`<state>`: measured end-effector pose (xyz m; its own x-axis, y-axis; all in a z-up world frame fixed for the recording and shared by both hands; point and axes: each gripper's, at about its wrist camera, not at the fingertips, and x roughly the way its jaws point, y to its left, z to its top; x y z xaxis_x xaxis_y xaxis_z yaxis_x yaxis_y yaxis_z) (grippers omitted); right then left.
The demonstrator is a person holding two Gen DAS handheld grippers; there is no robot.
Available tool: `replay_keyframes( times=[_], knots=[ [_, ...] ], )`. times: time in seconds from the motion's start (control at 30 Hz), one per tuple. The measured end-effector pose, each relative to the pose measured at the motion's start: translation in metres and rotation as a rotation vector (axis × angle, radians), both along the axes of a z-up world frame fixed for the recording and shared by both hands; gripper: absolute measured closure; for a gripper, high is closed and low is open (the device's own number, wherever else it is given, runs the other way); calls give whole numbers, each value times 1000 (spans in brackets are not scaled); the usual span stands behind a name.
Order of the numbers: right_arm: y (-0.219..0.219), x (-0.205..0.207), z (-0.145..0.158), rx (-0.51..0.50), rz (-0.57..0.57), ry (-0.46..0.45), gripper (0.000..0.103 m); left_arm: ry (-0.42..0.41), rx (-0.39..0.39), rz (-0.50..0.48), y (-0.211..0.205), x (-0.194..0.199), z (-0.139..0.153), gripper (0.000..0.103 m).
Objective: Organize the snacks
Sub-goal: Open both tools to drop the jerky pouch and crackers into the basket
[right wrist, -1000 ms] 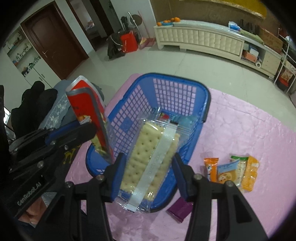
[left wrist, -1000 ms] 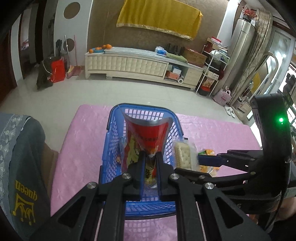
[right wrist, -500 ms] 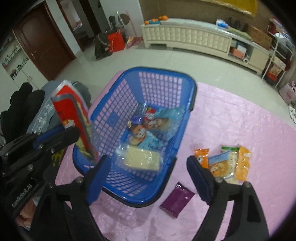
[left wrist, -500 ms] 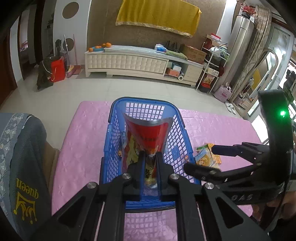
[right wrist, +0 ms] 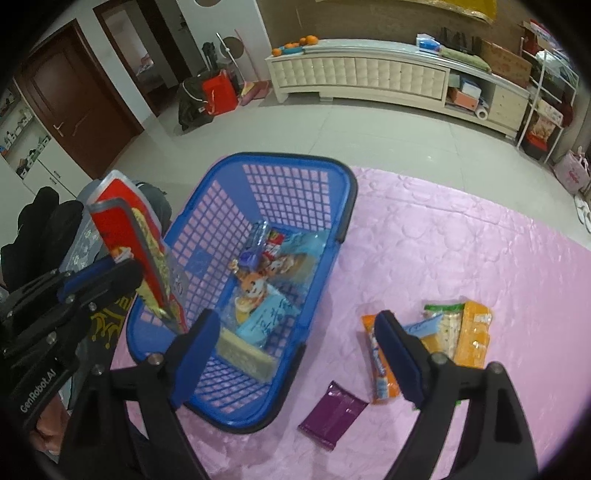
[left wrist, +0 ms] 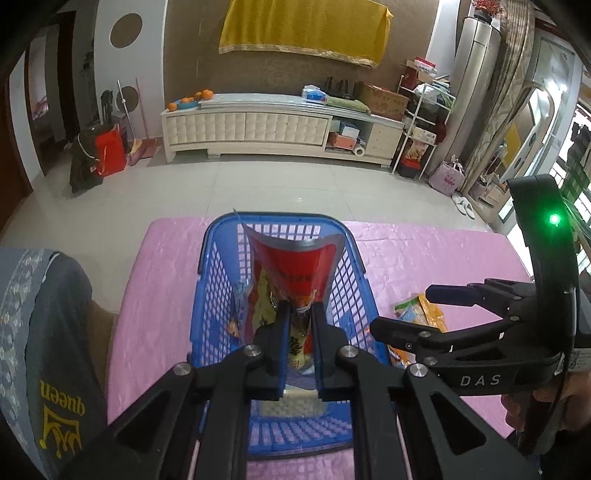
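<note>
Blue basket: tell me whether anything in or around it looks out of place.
Four packets lie outside the blue basket on the pink cloth: a purple packet, an orange packet and two overlapping snack packs. The left gripper holds a red snack bag upright over the basket, not yet inside.

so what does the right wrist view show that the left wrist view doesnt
Only the right wrist view shows the purple packet on the pink cloth, the whole loose snack pile, the cartoon packs inside the basket, and the brown door.

Only the left wrist view shows the yellow wall hanging and the right tongs from the side, open and empty.

Both show the blue basket, the cracker pack in it, and the left tongs shut on the red bag.
</note>
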<state>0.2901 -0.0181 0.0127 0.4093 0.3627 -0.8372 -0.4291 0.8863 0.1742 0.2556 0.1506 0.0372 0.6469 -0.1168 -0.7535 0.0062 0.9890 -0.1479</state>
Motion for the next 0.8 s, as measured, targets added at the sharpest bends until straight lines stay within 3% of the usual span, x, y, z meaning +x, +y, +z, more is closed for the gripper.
replay_keyframes(
  times=[0.37,0.4,0.47,0.5,0.63,0.8],
  knots=[
    [4,38,-21,7,18,-2,14,70,29,-4,6,53,-34,88],
    [4,40,-24,8,20,4,14,75,52,-2,5,57,-37,83],
    [1,43,-31,4,13,11,14,82,95,10,0,58,-41,58],
    [-1,43,-32,8,8,17,15,79,117,15,-3,57,-43,54],
    [-13,46,-37,54,-24,61,14,80,120,8,-5,51,-44,42],
    [-24,35,-25,51,-40,32,14,64,102,-2,-7,39,-32,37]
  ],
)
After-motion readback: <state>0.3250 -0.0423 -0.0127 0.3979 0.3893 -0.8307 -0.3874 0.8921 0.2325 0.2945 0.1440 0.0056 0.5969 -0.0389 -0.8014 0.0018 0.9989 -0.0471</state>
